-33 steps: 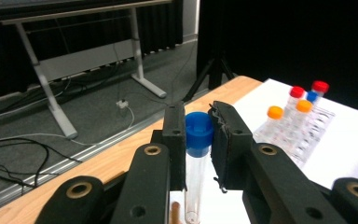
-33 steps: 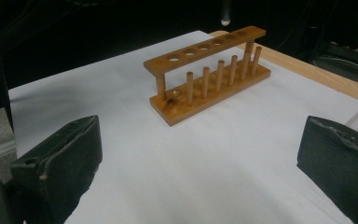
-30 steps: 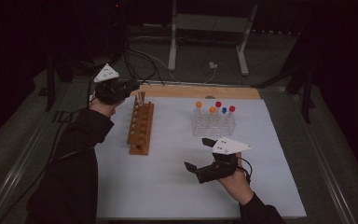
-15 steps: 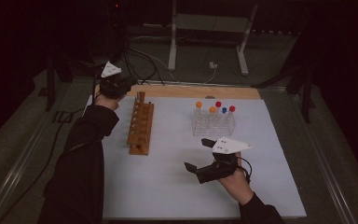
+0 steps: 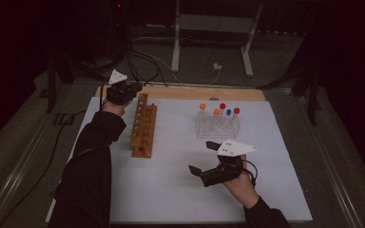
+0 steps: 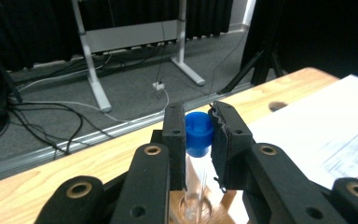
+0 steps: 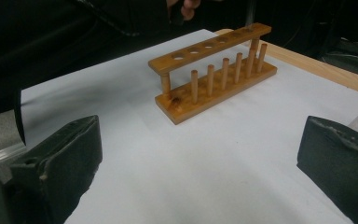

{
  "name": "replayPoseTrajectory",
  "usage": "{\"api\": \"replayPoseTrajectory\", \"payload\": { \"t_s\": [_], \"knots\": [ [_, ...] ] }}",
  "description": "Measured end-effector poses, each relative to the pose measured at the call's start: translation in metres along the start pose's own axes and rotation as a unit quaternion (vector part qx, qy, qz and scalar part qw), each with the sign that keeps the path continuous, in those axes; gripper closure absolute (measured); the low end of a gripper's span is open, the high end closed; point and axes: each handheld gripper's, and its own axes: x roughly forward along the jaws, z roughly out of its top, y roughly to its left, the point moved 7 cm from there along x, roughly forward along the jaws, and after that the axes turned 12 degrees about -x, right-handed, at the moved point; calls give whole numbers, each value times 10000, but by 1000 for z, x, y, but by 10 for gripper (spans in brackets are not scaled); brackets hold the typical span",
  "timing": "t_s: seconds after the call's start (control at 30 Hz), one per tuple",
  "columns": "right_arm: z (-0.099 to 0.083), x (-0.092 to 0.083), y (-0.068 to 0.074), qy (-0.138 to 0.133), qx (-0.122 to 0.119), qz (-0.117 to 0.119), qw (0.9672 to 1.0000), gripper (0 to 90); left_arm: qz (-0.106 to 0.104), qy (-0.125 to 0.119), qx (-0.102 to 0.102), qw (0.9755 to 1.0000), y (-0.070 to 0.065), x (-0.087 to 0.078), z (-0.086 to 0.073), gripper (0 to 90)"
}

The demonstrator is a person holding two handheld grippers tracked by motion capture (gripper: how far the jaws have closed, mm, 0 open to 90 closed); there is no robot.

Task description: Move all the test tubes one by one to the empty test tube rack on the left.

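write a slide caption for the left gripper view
Left tool shut on a blue-capped test tube, its lower end at a hole of the wooden rack.

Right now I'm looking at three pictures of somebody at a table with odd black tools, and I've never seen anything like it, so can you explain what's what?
A person sits at a table covered with white paper and holds a two-jaw tool in each hand. The high view looks down from above; each of the other two views comes from a camera riding on one tool, looking along its black jaws.

On the paper stand a wooden test tube rack and a clear rack of tubes with orange, red and blue caps.

The left hand-held gripper is shut on a blue-capped tube, just under the cap, with the tube's lower end at a hole of the wooden rack. The right hand-held gripper is open and holds nothing, above the paper nearer the person.
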Motion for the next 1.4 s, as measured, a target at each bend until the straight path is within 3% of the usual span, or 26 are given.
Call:
{"api": "replayPoseTrajectory", "payload": {
  "t_s": [0.3, 0.53, 0.8, 1.13, 1.33, 1.4],
  "knots": [
    [1, -1, -1, -10, 17, -24, 10000, 0, -28, 147, -40, 9999, 2, 8, -19, 776],
    [1, -2, -1, -11, 26, -13, 10000, 0, 47, 134, 62, 9999, 5, 11, -30, 775],
    [0, -1, -1, 2, 53, 6, 10000, 0, 60, 99, -1, 9999, 7, 13, -35, 775],
    [1, -3, -3, -23, 75, -13, 10000, 0, 45, 366, 11, 9993, 6, 13, -34, 757],
    [2, -8, -10, -71, 133, -132, 9998, 0, -26, 445, 6, 9990, 1, 4, -31, 477],
    [2, -10, -14, -86, 173, -183, 9996, 0, -136, 438, -60, 9989, -2, -3, -28, 393]
  ]
}}
